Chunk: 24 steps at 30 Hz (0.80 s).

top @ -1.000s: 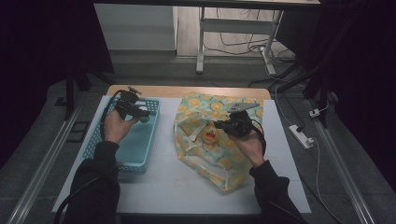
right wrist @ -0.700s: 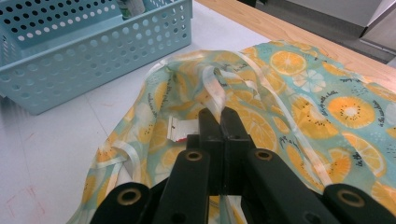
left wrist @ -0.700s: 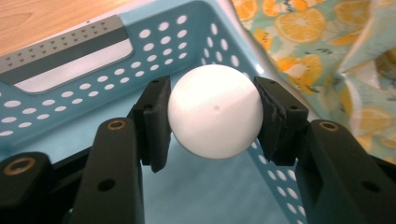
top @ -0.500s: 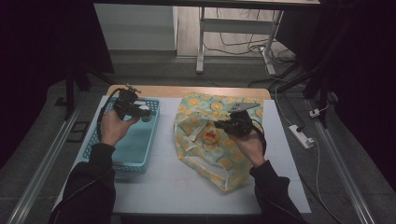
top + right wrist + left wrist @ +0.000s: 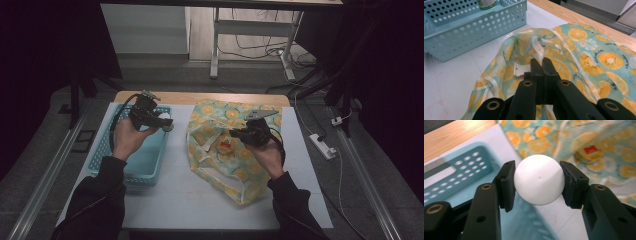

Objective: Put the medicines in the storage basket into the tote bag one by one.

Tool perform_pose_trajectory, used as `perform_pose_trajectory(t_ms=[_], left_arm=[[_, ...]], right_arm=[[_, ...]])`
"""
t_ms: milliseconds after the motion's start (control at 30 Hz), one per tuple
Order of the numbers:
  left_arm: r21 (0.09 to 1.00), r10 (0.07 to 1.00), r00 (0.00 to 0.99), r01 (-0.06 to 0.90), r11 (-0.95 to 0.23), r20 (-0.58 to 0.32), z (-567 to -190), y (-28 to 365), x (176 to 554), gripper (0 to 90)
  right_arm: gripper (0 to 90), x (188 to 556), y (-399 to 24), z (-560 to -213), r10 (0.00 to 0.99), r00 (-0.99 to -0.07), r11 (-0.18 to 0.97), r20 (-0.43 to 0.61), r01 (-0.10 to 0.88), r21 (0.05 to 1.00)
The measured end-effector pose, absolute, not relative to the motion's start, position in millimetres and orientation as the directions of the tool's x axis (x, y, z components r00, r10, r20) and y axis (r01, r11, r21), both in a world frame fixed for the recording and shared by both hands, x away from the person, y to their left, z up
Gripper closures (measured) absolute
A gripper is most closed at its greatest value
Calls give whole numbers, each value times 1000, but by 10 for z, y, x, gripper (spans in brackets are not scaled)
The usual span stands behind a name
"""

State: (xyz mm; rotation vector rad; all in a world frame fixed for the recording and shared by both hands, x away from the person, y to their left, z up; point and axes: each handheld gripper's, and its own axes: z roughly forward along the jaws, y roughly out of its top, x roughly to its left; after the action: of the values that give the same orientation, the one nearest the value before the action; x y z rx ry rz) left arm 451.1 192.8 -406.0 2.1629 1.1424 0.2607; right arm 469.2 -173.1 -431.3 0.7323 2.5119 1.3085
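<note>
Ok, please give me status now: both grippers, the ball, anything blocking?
Left gripper shut on white ball, above blue basket edge. Right gripper shut on fruit-print bag fabric. Nothing blocking.

The left gripper (image 5: 162, 121) hangs over the basket's (image 5: 107, 150) right rim, with a ball (image 5: 539, 179) between its jaws. Past the ball, to that gripper's right, the bag (image 5: 227, 145) lies on the table (image 5: 175, 195), a small round tin-like thing (image 5: 590, 153) in its opening. The right gripper (image 5: 542, 65) sits over the bag, jaws together, seemingly on the bag's edge, though the contact is hard to see. Ahead and left of it stands the basket, with a jar (image 5: 487, 3) in it.
</note>
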Motion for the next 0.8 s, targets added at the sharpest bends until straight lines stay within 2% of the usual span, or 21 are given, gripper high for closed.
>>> perform_pose_trajectory(t_ms=[433,800], left_arm=[[646,702,701,595,-478,-126,-4036,1465,4405,505],[651,649,748,563,-509,-140,-4124,1123,4399,505]], right_arm=[[900,4688,-1732,-4305,522,-852,478,35,326,816],[900,4687,-1741,-4295,522,-852,475,33,323,819]])
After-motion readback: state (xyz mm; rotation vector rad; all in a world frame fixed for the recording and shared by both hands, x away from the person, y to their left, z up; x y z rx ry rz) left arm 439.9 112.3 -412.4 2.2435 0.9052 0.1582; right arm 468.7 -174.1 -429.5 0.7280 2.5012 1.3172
